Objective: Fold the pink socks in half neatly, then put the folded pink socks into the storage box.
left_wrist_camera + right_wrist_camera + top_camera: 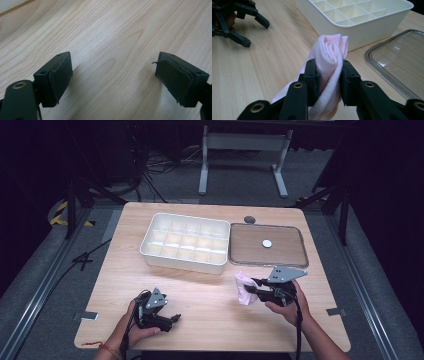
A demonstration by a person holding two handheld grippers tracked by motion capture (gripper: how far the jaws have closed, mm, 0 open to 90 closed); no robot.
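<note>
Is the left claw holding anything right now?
No, in the left gripper view the left claw stands wide open over bare wooden table, with nothing between its pads.

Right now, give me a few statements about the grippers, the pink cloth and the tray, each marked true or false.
1. The right gripper clamps a rolled pink cloth. True.
2. The left gripper holds a cloth too. False: its jaws stand open over bare table.
3. The white divided tray has cloths in its compartments. False: those in view are empty.
4. The clear lid lies flat beside the tray. True.
5. The lid covers the tray. False: it rests on the table.
</note>
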